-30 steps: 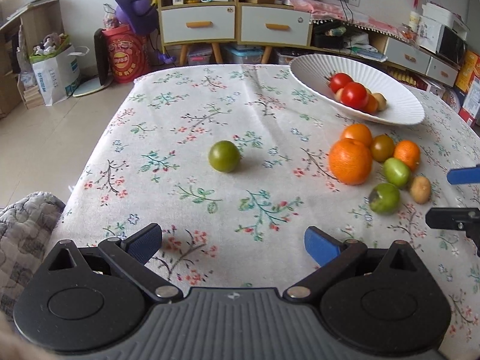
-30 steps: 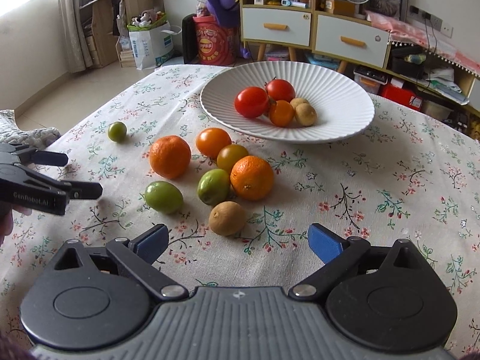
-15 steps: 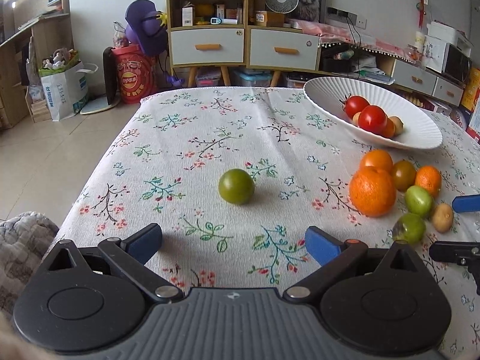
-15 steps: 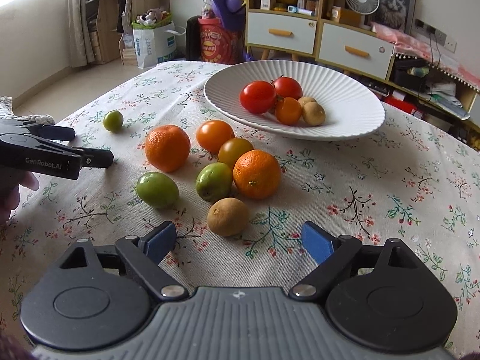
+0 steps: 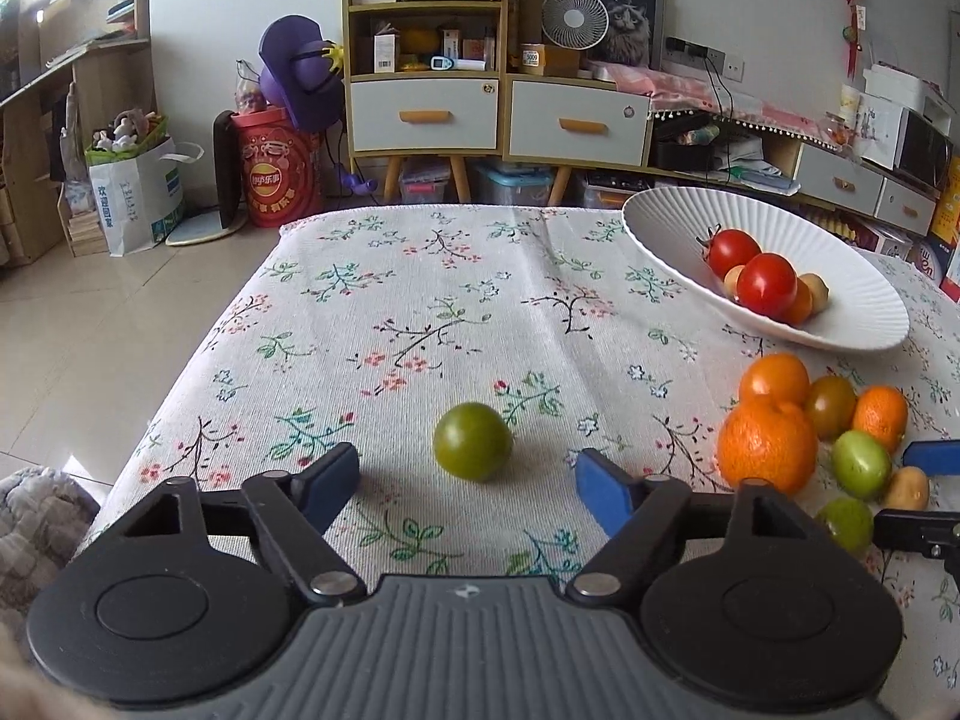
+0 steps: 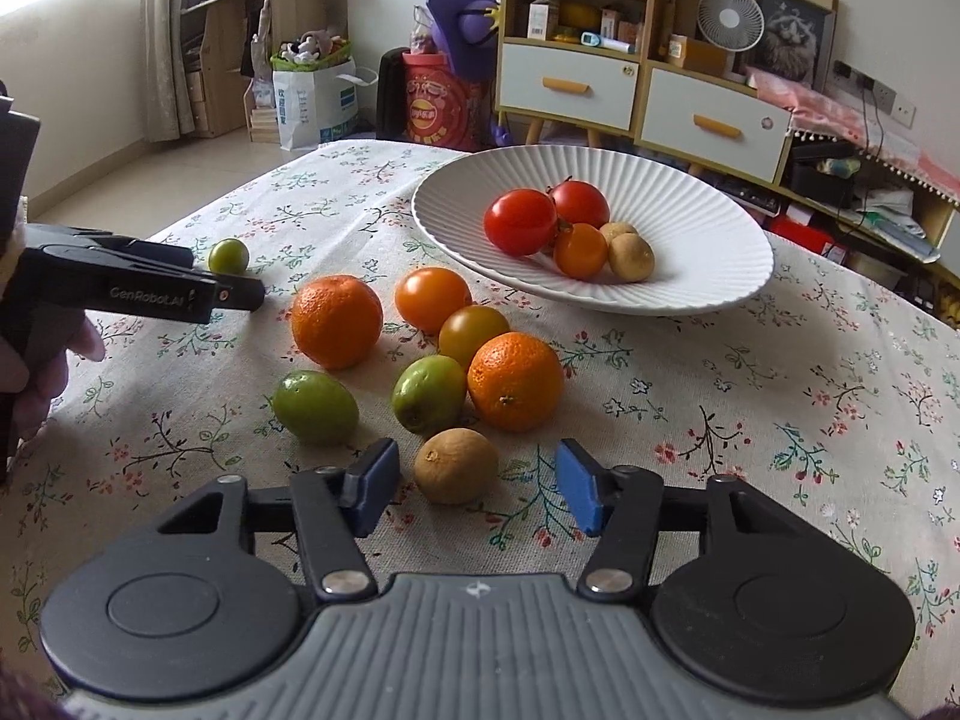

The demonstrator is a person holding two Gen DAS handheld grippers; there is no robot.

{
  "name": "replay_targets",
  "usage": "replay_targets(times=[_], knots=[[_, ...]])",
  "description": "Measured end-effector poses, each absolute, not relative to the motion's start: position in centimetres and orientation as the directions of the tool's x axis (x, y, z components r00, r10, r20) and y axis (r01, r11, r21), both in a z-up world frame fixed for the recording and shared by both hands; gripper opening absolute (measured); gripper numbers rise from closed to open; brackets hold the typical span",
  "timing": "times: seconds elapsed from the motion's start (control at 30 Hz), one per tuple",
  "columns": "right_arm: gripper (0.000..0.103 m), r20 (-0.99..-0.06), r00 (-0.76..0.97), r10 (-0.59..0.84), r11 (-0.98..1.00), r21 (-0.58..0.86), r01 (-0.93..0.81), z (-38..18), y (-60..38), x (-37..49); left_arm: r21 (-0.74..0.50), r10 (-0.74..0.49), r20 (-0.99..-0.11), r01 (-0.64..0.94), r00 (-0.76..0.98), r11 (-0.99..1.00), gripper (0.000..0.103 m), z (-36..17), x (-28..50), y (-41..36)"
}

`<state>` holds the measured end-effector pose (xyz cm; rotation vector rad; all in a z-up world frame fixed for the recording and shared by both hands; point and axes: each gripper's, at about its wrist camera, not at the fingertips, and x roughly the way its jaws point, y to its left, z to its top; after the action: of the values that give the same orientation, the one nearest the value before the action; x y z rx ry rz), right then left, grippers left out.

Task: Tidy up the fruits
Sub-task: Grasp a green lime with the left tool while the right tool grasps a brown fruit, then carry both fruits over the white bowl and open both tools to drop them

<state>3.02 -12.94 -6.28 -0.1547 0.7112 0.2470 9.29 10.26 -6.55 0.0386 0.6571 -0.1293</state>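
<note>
A lone green tomato (image 5: 473, 441) lies on the floral tablecloth just ahead of my open left gripper (image 5: 468, 483), lined up with the gap between the fingers; it also shows far left in the right wrist view (image 6: 228, 256). My open right gripper (image 6: 471, 495) has a brown kiwi (image 6: 456, 465) just ahead of its fingers, not gripped. Beyond it lies a cluster of oranges (image 6: 336, 321), green fruits (image 6: 315, 405) and tomatoes (image 6: 432, 299). A white ribbed plate (image 6: 708, 276) holds red tomatoes (image 6: 519, 222) and small fruits.
The left gripper (image 6: 144, 291) with the hand holding it shows at the left of the right wrist view. The table's left edge (image 5: 198, 354) drops to a tiled floor. Cabinets and shelves (image 5: 498, 114) stand behind the table.
Both grippers moved forward and lower. The green tomato is now close to the left fingers, and the kiwi close to the right ones. The right gripper's fingers are a little closer together.
</note>
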Motion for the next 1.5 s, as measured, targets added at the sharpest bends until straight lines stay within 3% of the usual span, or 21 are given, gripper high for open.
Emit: replay_targets(times=[0.33,0.47,1.5], knots=[[0.028,-0.667,0.719,0.197,0.955,-0.036,-0.294,-6.0,-12.8,3.0,-0.002,-0.109,-0.598,0.134,0.794,0.991,0.045,-6.3,9.8,9.7],[0.026,-0.669,0.715,0.202,0.955,-0.027,-0.295,-5.9,-12.9,3.0,0.007,-0.105,-0.599,0.136,0.794,0.991,0.026,-6.2,9.9,9.5],[0.026,-0.670,0.714,0.202,0.969,0.034,-0.243,-3.7,-14.2,3.9,-0.022,-0.187,-0.651,0.228,0.736,0.973,0.025,-3.7,8.5,5.9]])
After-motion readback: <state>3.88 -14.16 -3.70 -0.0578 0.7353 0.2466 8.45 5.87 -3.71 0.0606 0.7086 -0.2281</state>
